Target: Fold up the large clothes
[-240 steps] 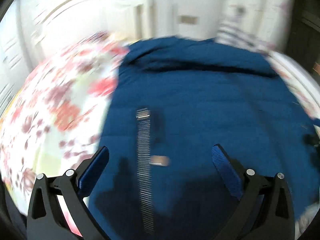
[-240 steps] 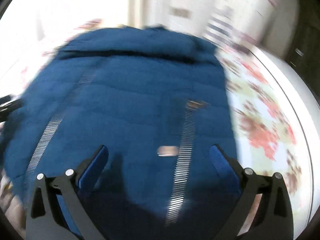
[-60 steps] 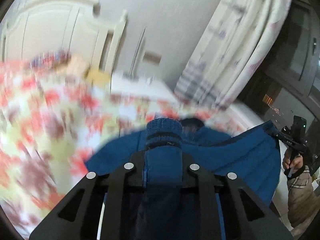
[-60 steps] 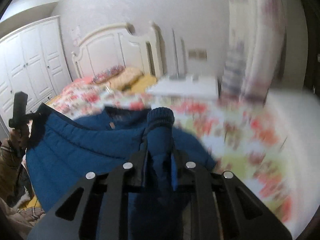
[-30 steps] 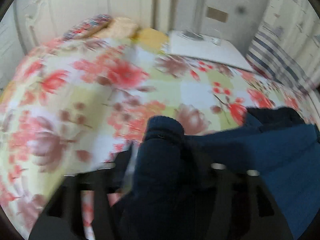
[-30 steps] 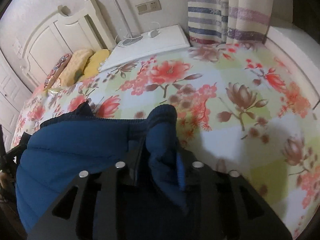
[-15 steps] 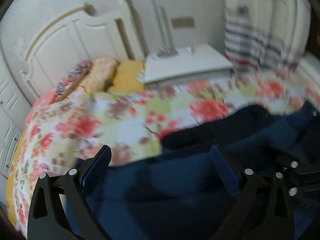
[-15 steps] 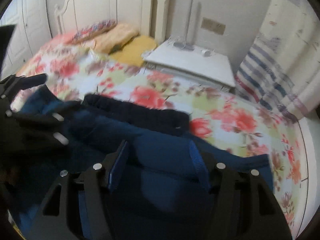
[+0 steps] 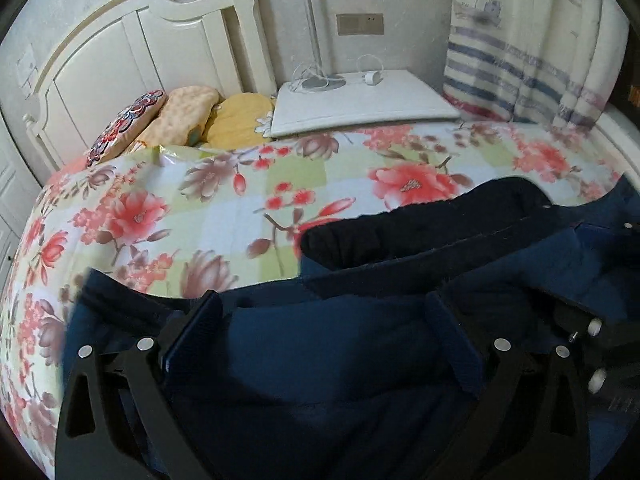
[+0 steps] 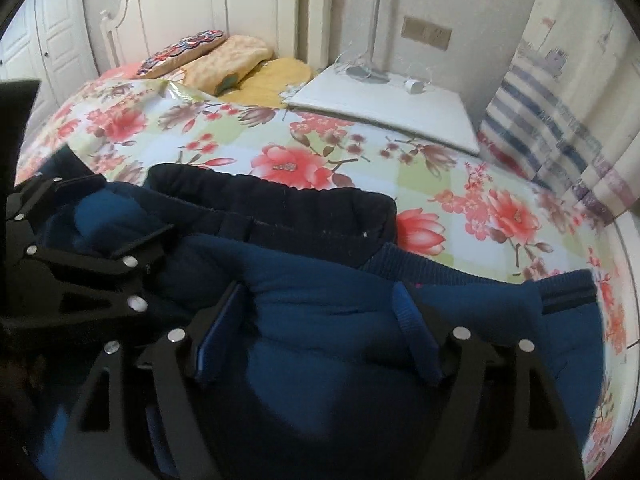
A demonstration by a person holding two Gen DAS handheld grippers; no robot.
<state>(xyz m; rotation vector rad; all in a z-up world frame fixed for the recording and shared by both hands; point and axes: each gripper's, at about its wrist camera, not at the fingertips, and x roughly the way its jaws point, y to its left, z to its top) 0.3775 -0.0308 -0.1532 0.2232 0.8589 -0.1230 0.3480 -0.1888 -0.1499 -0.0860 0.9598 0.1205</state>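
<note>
A large blue padded jacket lies bunched on the floral bed, its dark collar toward the headboard. It also fills the lower right wrist view, with the collar ahead and a ribbed cuff at the right. My left gripper is open, its fingers resting on either side of a jacket fold, holding nothing. My right gripper is open over the jacket too. The left gripper shows at the left of the right wrist view; the right gripper's frame shows at the right edge of the left wrist view.
The floral bedspread stretches toward a white headboard. Pillows lie at the head. A white bedside table with a lamp and cable stands behind. A striped curtain hangs at the right.
Both grippers were shut on the jacket's ribbed cuffs and carried them toward the collar. They have since opened and let go, and the sleeves now lie on the jacket body.
</note>
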